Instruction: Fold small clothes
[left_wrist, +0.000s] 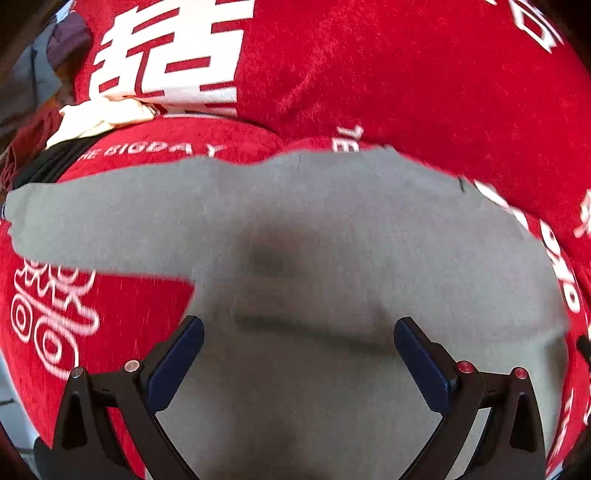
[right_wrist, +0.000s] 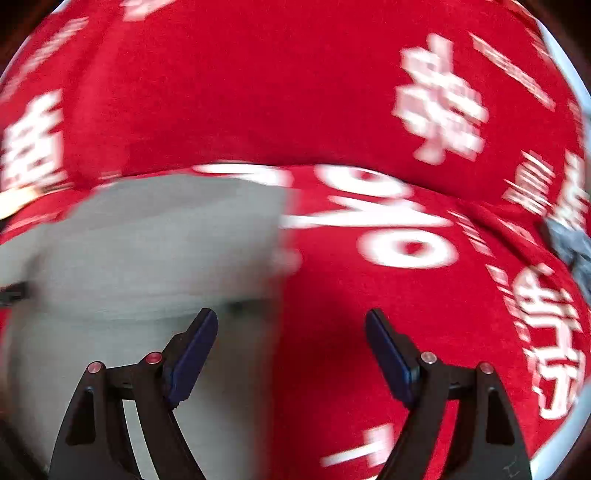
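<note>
Red printed cover (left_wrist: 406, 81) under grey garment (left_wrist: 332, 240), edges blurred; both grippers' fingers spread, empty.

Grey garment (left_wrist: 332, 229): matt, smooth knit cloth. Red cover (left_wrist: 406, 74) under it: plush, napped fabric with white print. Finger pads (right_wrist: 195, 350): matt blue, rubbery-looking.

White "THE BIGDAY" and "%" on the red cloth (left_wrist: 369, 74).
</note>
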